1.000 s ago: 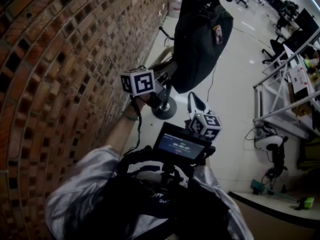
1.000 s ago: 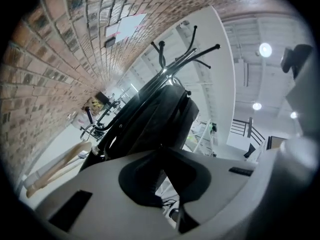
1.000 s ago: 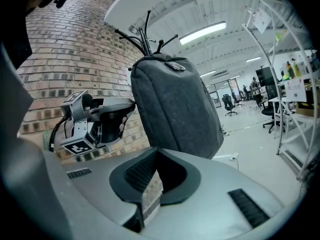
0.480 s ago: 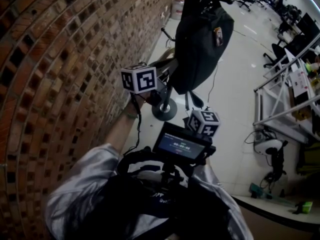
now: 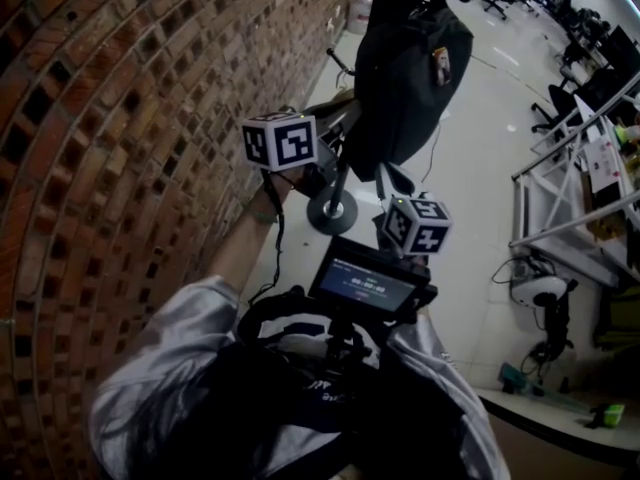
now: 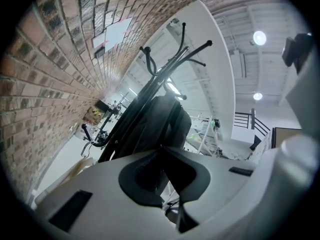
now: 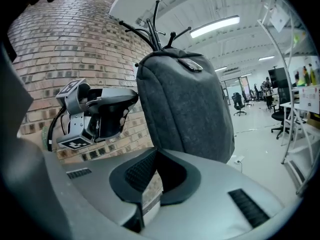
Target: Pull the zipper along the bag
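A dark bag point(image 5: 410, 78) hangs on a coat stand point(image 5: 333, 208) next to the brick wall point(image 5: 120, 118). It hangs up off the floor point(image 5: 480, 198), and its bottom end is near the person's two tools.

The person has a hand-held gripper in each hand. The left hand-held gripper point(image 6: 161, 149) has its jaws pressed together, and nothing is between them. The right hand-held gripper point(image 7: 156, 151) looks the same: jaws together and nothing held.

What has changed? A second ago both tools were lower down. Now both have gone up a bit, closer to the bag. The left one is up by the side of the bag that is near the wall. It is just beside the bag, but I cannot tell if it touches. The right one is under the bottom of the bag and a little apart from it.

I think this means the person is getting ready and has not started pulling yet. No tool has hold of the zipper. I cannot even pick out the zipper pull from here, because the bag is so dark.

I think the jaws will have to open before they can pinch the little pull. One tool may also need to hold the bag so it does not swing on the stand.
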The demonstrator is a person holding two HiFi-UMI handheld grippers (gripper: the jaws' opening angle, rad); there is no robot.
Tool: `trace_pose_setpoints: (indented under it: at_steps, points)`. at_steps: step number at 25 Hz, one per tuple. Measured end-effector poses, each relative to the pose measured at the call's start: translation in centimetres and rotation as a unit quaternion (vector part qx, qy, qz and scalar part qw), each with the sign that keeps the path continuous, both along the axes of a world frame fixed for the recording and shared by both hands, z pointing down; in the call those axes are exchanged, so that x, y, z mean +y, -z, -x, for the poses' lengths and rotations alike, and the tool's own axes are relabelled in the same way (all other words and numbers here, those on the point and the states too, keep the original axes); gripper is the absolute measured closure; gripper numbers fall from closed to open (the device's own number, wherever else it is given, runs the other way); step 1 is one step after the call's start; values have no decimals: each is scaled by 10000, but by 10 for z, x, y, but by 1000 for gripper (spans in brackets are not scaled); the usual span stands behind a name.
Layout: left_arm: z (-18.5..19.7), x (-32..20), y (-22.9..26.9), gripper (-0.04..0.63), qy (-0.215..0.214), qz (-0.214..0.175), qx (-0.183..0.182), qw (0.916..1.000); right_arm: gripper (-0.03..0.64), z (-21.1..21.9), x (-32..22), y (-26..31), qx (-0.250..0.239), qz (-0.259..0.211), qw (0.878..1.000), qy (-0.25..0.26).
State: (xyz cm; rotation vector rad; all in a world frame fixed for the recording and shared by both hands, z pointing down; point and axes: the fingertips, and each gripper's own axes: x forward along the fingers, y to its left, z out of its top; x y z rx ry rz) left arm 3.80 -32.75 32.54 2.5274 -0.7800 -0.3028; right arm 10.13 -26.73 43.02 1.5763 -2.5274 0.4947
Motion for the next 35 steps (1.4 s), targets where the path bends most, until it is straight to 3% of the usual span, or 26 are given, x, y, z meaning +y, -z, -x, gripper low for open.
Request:
trace_pose_setpoints:
  at_steps: [9,30,35]
  points:
    - [1,-1,16,584,35,-6,66,10000,618,3,3,-4,31,140,9998,105]
    - [-1,-7,47,584,-99,-36,-242,9997,618,15,7,-13,-36,280,9994,217]
    - [-2,-11,63,584,-128,66,-67,9999,618,18,9,-17,-43,338,9991,258]
